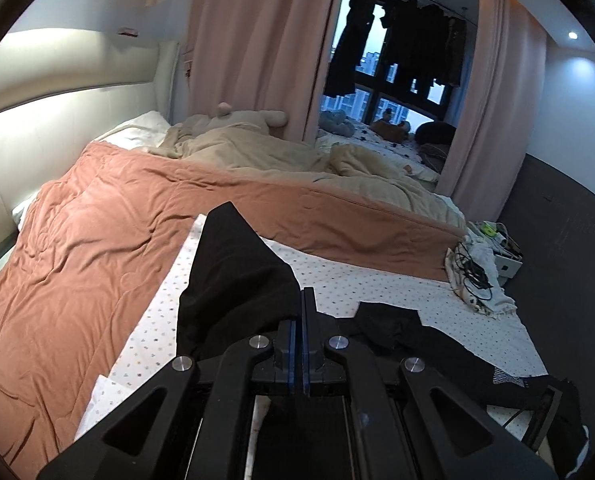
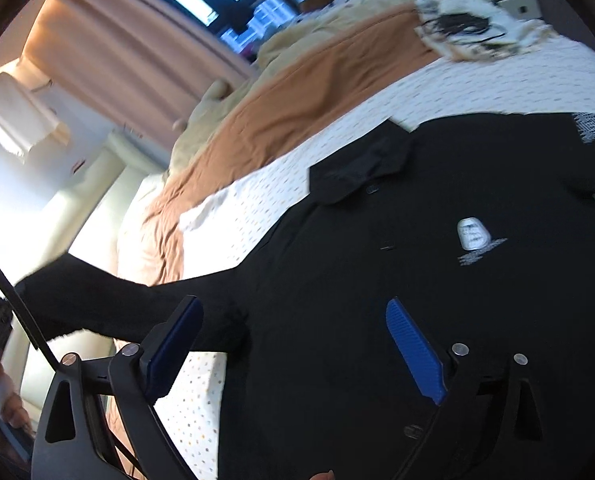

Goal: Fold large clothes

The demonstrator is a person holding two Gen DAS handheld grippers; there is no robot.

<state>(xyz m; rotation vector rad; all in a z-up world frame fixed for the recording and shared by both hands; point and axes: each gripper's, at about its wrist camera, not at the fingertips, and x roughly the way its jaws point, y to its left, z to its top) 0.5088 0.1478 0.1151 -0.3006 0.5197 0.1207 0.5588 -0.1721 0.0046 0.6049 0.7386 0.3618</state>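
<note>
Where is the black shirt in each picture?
Left wrist view: the black shirt is low in the middle, a fold lifted up in the shut left tool.
Right wrist view: it fills the lower right, lying flat under the open right tool.
Shared landmark: the orange-brown blanket on the bed behind the shirt.

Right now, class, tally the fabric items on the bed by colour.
Black: 1, the shirt
Rust: 1, the quilt
Beige: 1, the blanket
White with black marks: 1, the cloth
Total: 4
</note>
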